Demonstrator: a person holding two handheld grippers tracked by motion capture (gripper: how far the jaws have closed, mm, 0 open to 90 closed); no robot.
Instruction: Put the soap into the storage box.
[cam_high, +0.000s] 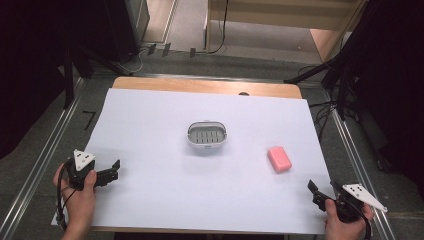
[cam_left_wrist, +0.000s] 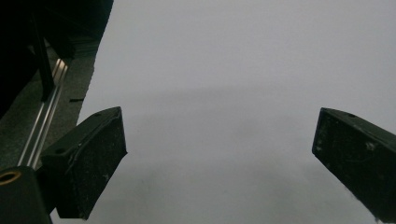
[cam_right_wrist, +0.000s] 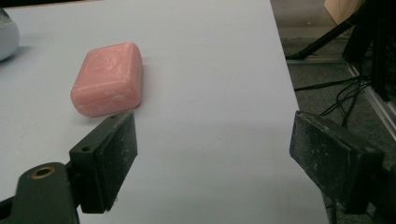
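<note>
Right gripper (cam_high: 316, 192): held at the near right corner of the white sheet (cam_high: 150, 130); jaws spread wide with nothing between them, touching nothing, pointed toward the soap. In the right gripper view (cam_right_wrist: 212, 163) the soap lies just beyond the left jaw.

Left gripper (cam_high: 114, 172): near left edge of the sheet; jaws (cam_left_wrist: 219, 158) wide apart over bare sheet, empty.

Pink soap bar (cam_high: 279, 159): flat on the sheet, right of centre, apart from both grippers.

Grey soap dish (cam_high: 207, 135): centre of the sheet, empty, well left of the soap.
</note>
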